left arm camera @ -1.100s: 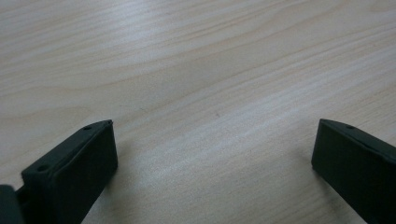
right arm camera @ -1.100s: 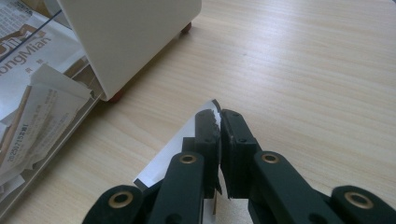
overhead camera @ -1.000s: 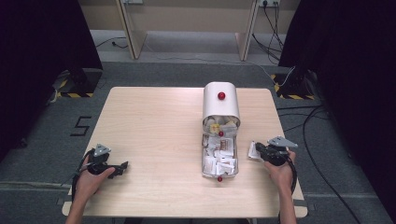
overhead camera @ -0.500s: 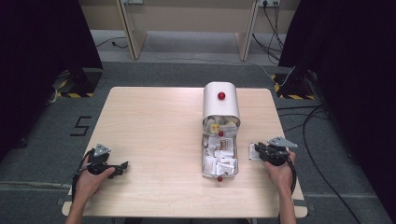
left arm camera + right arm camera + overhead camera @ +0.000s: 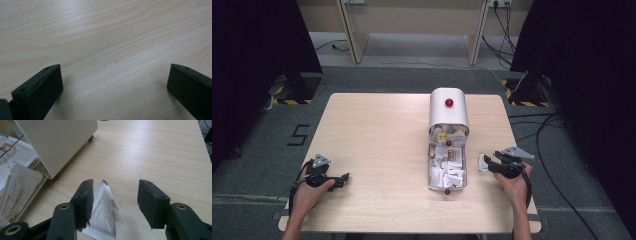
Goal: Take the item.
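While the person's two hands rest near the near edge of the pale wooden surface (image 5: 377,130), the right gripper (image 5: 490,164) lies at about four o'clock from the surface's middle, pointing toward nine o'clock at the long container (image 5: 447,187). Its fingers (image 5: 83,197) have just been opening and now stand spread, and a small white sachet (image 5: 103,212) with printed text lies on the surface between them, resting against the left finger; the right finger stands clear of it. In the high view the same sachet (image 5: 482,162) shows as a white scrap just beside the gripper's tip, a little apart from the container's side. The container holds many more white packets (image 5: 448,167) in its open tray, and a rounded cream lid (image 5: 448,111) with a red knob (image 5: 449,102) covers its far end, toward twelve o'clock. In the right gripper view the cream box wall (image 5: 57,142) rises at ten o'clock, with printed packets (image 5: 15,182) at nine o'clock. The left gripper (image 5: 343,178) lies at about eight o'clock from the surface's middle, well apart from the container, its fingers (image 5: 42,90) spread wide over bare wood with nothing between them.
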Motion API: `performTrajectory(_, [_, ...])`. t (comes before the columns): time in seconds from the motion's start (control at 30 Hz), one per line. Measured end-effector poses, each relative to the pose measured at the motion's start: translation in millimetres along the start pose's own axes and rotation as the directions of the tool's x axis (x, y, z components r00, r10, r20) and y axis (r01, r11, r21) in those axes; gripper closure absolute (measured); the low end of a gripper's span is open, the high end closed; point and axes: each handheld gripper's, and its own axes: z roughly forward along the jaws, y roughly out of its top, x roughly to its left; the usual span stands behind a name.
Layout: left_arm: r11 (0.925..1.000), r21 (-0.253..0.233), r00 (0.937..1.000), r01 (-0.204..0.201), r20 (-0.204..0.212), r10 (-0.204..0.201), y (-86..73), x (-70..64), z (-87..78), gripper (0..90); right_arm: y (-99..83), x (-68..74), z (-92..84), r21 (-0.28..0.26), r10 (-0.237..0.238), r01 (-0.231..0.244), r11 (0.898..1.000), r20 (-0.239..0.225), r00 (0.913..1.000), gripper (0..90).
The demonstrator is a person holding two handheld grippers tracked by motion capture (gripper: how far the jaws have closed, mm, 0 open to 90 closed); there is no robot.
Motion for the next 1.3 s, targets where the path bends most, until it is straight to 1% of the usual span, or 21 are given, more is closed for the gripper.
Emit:
performTrajectory(0.03, [1.0,0.0,1.0,0.001,0.0,-0.001,0.0,0.0,0.0,0.0,-0.3,0.7,-1.1,-0.004,0.003,-0.003,1.0,0.007,1.0,44.2])
performTrajectory(0.07, [1.0,0.0,1.0,0.0,0.0,0.0,0.0,0.0,0.0,0.0,-0.6,0.3,-1.9,-0.007,-0.004,0.004,1.0,0.009,1.0,42.9])
performTrajectory(0.1, [1.0,0.0,1.0,0.0,0.0,0.0,0.0,0.0,0.0,0.0,-1.1,1.2,-3.2,-0.005,0.004,-0.004,1.0,0.01,0.9999,41.6])
performTrajectory(0.13, [1.0,0.0,1.0,0.0,0.0,0.0,0.0,0.0,0.0,0.0,-1.6,1.1,-4.1,-0.004,0.001,-0.001,1.0,0.012,0.9999,40.3])
performTrajectory(0.17, [1.0,0.0,1.0,0.001,0.0,-0.001,0.0,0.0,0.0,0.0,-2.2,2.2,-5.3,0.001,0.013,-0.013,1.0,0.013,0.9998,39.4])
performTrajectory(0.23, [1.0,0.0,1.0,0.0,0.0,0.0,0.0,0.0,0.0,0.0,-3.2,2.5,-7.5,0.007,0.014,-0.014,1.0,0.014,0.9998,37.2])
performTrajectory(0.27, [1.0,0.0,1.0,0.0,0.0,0.0,0.0,0.0,0.0,0.0,-3.5,2.7,-8.6,0.006,0.014,-0.014,1.0,0.016,0.9998,35.3])
performTrajectory(0.4, [1.0,-0.001,1.0,0.001,-0.001,-0.001,0.0,-0.1,0.0,0.0,-2.7,6.1,-13.6,-0.001,0.007,-0.007,1.0,0.016,0.9999,32.8])
performTrajectory(0.5, [1.0,0.0,1.0,0.001,0.0,-0.001,0.0,0.0,0.0,0.0,-0.9,10.4,-17.8,-0.008,0.01,-0.01,1.0,0.011,0.9999,32.0])
performTrajectory(0.63, [1.0,0.0,1.0,0.0,-0.001,0.0,0.0,0.0,0.0,0.0,0.1,13.2,-22.3,-0.018,-0.001,0.001,1.0,0.012,0.9999,31.1])
performTrajectory(0.77, [1.0,0.0,1.0,0.001,0.0,-0.001,0.0,0.0,0.0,0.0,-1.7,15.8,-26.6,-0.014,0.001,-0.001,1.0,0.013,0.9999,30.8])
performTrajectory(0.83, [1.0,0.0,1.0,0.0,0.0,0.0,0.0,0.0,0.0,0.0,-3.0,16.1,-28.4,-0.014,-0.008,0.008,1.0,0.014,0.9999,30.8])
performTrajectory(1.0, [1.0,0.0,1.0,0.0,0.0,0.0,0.0,0.0,0.0,0.0,-7.3,16.3,-31.8,-0.01,0.002,-0.001,1.0,0.013,0.9999,30.8])
performTrajectory(1.17, [1.0,0.0,1.0,0.0,0.0,0.0,0.0,0.0,0.0,0.0,-9.6,17.6,-34.2,-0.008,0.0,0.0,1.0,0.011,0.9999,30.8])
performTrajectory(1.2, [1.0,0.0,1.0,0.0,0.0,0.0,0.0,0.0,0.0,0.0,-10.3,18.3,-34.7,-0.005,0.009,-0.009,1.0,0.009,0.9999,30.7])
performTrajectory(1.3, [1.0,0.0,1.0,0.0,-0.001,0.0,0.0,0.0,0.0,0.0,-12.8,17.9,-36.2,-0.003,0.0,0.0,1.0,0.009,1.0,30.7])
